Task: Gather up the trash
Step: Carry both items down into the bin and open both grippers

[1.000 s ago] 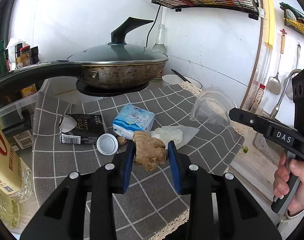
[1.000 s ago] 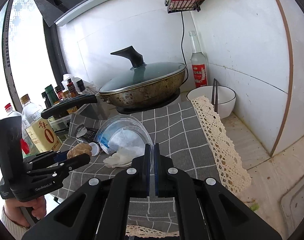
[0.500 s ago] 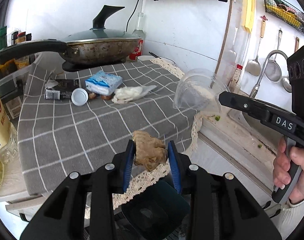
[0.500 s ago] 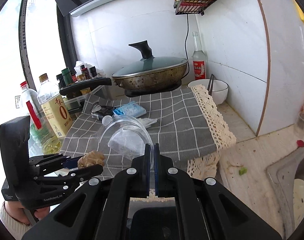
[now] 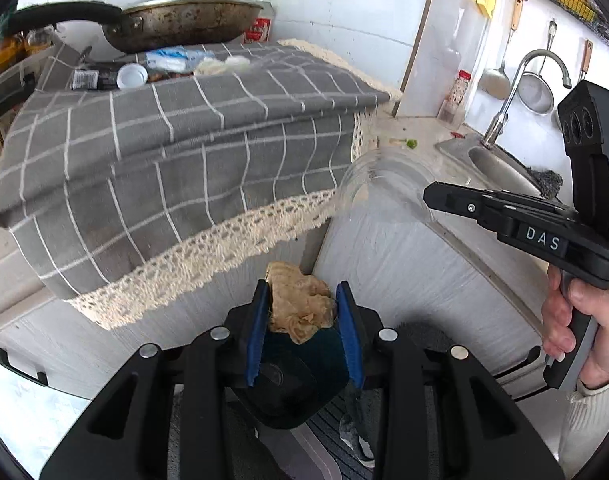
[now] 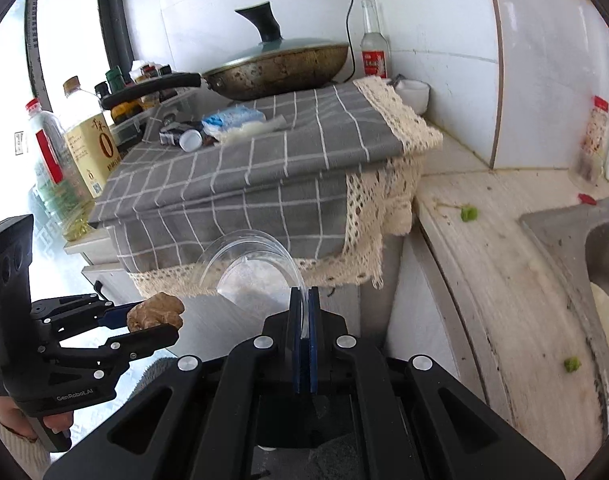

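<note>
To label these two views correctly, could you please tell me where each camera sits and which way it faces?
Left wrist: on the left claw, facing down past ginger toward the dark bin; the right hand shows.
Right wrist: on the right claw, gripping a clear lid; the left hand shows.
Shared: grey checked cloth, pan.

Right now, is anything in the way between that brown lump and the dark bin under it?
Nothing visible. The left gripper holds the brown lump directly above the open dark bin, with only air between them.
</note>
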{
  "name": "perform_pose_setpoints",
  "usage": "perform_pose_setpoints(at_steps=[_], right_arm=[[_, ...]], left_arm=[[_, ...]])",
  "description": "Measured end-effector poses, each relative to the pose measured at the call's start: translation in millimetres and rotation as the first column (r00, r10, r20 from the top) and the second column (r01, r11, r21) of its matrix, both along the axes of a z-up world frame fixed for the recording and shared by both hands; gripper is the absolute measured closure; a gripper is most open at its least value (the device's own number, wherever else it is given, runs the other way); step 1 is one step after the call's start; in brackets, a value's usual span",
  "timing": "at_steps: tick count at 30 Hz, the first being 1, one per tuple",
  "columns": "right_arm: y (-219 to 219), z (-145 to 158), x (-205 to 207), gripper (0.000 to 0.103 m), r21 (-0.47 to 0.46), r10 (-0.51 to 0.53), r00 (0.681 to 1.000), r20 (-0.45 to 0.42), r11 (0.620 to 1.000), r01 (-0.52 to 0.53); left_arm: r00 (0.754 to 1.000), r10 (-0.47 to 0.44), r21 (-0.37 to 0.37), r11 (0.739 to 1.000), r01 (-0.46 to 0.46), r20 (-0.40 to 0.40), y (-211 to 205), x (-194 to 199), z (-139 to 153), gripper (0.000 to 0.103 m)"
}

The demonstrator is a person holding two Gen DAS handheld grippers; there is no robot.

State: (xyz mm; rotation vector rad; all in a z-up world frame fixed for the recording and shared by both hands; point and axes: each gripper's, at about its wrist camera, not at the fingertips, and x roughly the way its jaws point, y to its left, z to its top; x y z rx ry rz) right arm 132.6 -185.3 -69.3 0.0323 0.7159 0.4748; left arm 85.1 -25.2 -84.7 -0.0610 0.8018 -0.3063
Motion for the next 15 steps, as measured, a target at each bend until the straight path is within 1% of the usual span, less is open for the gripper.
perform_pose_setpoints(at_steps=[6, 9, 15], right_arm=[[1.5, -46.5, 13.4, 0.100, -0.054, 0.006, 0.994, -0.111, 0.998, -0.012], [4.6, -63.0, 20.1, 0.100, -0.070, 0.014, 0.989, -0.147, 0.997, -0.025], [12.7, -87.5, 31.0, 0.100, -0.096, 0.025, 0.978, -0.205, 0.994, -0.046]], left_arm=[[0.993, -0.004, 0.012, 1.000, 0.005, -0.118, -3.9, 15.5, -51.7, 0.067], [0.988, 0.003, 0.004, 1.000, -0.002, -0.154, -1.2, 26.1, -69.0, 0.067], [0.980, 0.014, -0.001, 1.000, -0.015, -0.198, 4.7, 40.5, -91.3, 0.067]])
